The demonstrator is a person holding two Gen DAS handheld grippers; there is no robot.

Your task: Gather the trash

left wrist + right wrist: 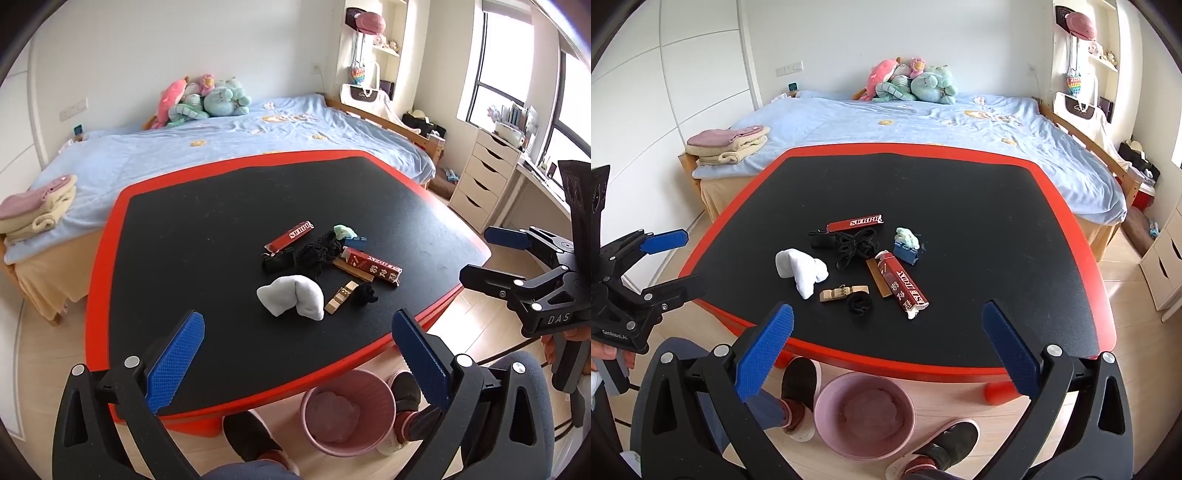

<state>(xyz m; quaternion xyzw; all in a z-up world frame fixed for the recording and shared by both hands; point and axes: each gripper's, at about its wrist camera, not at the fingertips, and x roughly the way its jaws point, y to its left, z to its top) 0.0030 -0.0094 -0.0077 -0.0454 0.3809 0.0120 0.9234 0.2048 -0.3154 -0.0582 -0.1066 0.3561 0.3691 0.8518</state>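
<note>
Several scraps (864, 262) clutter the black table (997, 221); white wad (799, 267) crumpled.

Bright daylight, window (506, 55) glare, fisheye-warped edges.

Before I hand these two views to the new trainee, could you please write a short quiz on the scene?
1. True or false: the left claw holds the white wad.
2. Where does the pink bin stand? A on the table; B on the floor at its near edge; C on the bed.
3. Fill in: the right claw is ____.

Key: 1 false; 2 B; 3 open.
</note>
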